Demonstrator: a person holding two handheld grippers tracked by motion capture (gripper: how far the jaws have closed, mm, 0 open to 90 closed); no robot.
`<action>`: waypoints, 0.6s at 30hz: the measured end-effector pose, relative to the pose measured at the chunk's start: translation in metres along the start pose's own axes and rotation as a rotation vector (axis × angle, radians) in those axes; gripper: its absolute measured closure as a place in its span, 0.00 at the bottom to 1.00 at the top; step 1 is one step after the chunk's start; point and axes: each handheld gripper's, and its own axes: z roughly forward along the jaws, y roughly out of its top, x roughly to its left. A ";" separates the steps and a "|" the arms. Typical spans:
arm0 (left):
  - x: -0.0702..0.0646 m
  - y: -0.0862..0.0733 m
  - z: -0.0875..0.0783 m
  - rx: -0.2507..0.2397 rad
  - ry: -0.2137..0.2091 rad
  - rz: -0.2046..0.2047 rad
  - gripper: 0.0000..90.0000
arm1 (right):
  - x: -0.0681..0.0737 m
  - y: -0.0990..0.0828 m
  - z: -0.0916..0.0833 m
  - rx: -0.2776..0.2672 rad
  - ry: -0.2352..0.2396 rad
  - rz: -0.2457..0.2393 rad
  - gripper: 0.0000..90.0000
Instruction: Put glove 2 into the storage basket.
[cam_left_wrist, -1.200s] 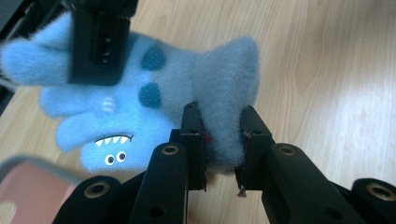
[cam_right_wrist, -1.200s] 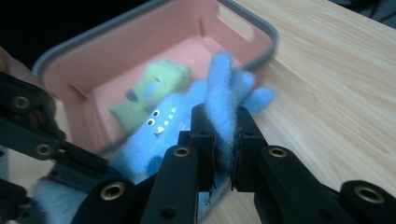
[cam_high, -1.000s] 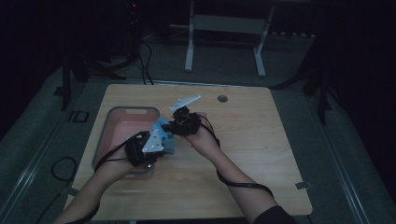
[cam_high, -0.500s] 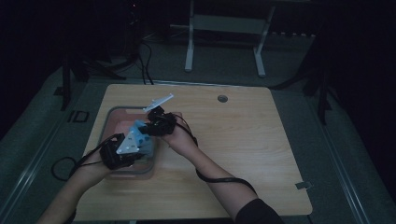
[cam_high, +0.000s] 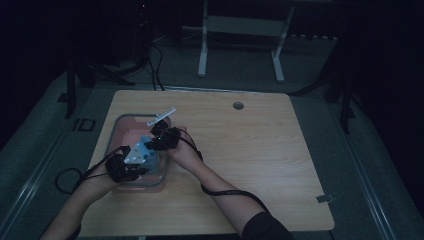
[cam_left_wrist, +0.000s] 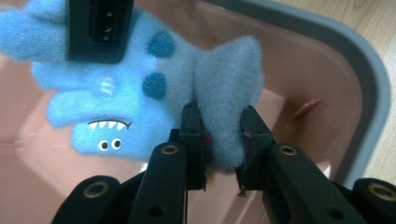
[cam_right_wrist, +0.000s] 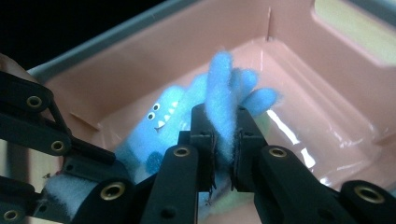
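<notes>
Left gripper (cam_high: 131, 161) comes in low over the near end of the pink bin (cam_high: 116, 131), jaws clamped on a pale fuzzy flap of the blue plush (cam_left_wrist: 116, 100). Right gripper (cam_high: 156, 140) reaches across from the right, pinching a blue limb tuft. Plush hangs stretched between them inside the bin, long axis running gripper to gripper, its face toward the bin floor.

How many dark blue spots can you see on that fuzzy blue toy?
2, in the left gripper view: one spot higher up on the toy, the other spot just below it, near the grey part. More may be hidden behind the jaws.
</notes>
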 end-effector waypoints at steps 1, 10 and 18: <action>0.001 0.000 0.002 0.004 -0.006 0.000 0.85 | -0.002 -0.001 0.001 0.006 -0.007 0.003 0.91; 0.007 0.005 0.013 0.040 -0.031 -0.038 0.82 | -0.011 -0.007 0.013 0.045 -0.032 0.013 0.89; 0.009 0.007 0.014 0.046 -0.037 -0.078 0.65 | -0.015 -0.006 0.015 0.054 -0.031 0.027 0.71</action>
